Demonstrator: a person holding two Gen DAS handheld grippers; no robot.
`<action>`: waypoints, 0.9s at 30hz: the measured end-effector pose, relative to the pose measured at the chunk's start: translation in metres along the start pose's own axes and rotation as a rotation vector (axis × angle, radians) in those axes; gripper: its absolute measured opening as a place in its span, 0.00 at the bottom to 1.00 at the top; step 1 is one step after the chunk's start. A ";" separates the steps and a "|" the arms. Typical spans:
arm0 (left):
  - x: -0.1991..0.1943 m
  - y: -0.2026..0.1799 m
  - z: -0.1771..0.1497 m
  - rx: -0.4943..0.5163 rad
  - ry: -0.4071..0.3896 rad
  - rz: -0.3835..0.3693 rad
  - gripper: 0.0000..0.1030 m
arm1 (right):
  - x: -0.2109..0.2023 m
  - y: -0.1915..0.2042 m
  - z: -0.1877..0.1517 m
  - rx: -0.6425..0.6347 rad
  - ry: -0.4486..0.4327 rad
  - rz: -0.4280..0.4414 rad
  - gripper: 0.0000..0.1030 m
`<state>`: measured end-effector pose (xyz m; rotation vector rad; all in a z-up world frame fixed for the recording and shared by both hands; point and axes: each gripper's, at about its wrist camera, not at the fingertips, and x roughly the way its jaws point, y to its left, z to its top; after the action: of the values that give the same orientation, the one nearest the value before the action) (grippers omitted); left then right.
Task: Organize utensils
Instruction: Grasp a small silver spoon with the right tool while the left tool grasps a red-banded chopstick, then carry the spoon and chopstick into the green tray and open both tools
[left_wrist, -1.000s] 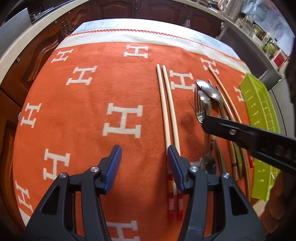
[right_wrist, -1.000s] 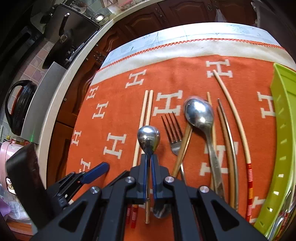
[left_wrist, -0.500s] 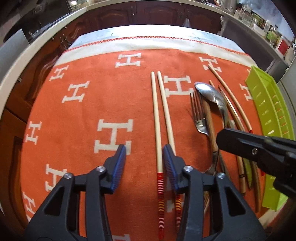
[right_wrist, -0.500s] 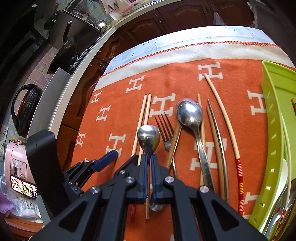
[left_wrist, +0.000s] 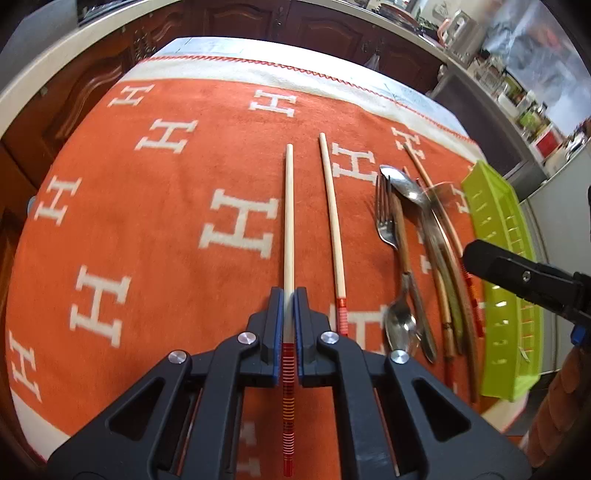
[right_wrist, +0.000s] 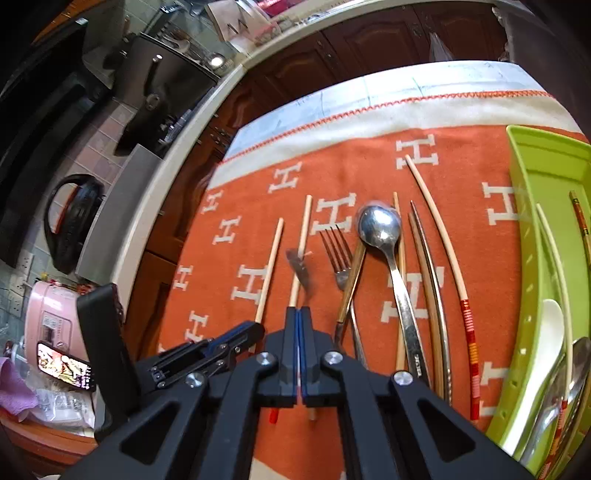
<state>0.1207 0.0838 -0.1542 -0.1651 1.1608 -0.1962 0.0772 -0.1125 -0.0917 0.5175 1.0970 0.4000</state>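
- Two pale chopsticks with red-striped ends lay side by side on the orange blanket (left_wrist: 147, 229), and the left gripper (left_wrist: 289, 306) was clamped on the left chopstick (left_wrist: 289, 221), just above its striped end
- Its partner chopstick (left_wrist: 332, 221) lay free on the cloth just to the right, slightly splayed away from it
- Further right lay the rest of the pile: a fork (left_wrist: 384, 218), a large steel spoon (left_wrist: 402, 184), several darker sticks, and one more striped chopstick (right_wrist: 443, 240) nearest the green tray (right_wrist: 532, 177)
- The tray sat at the blanket's right edge and already held a white spoon (right_wrist: 552, 332), a pale chopstick and some metal cutlery
- The right gripper (right_wrist: 299, 314) had its jaws pressed fully together; a blurred grey shape (right_wrist: 300, 269) showed just ahead of its tips, and whether it was held could not be told
- Step in hand, as I judged it: the pick-up of one chopstick, with the grip made and the carry to the tray not yet done
- The next move would call for a lift that cleared the tip off the cloth, a swing right over the fork and spoon, and a lengthwise release beside the chopstick in the tray
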 end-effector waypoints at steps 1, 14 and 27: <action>-0.004 0.001 -0.002 -0.003 -0.003 -0.009 0.03 | -0.004 0.000 -0.001 -0.002 -0.009 0.005 0.00; -0.046 -0.019 -0.015 0.034 -0.069 -0.006 0.03 | 0.012 -0.001 0.002 -0.034 0.078 -0.008 0.01; -0.049 0.005 -0.022 -0.023 -0.052 -0.005 0.03 | 0.076 0.020 0.006 -0.244 0.210 -0.242 0.06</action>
<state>0.0819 0.0998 -0.1197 -0.1929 1.1118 -0.1824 0.1122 -0.0560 -0.1336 0.1264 1.2764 0.3748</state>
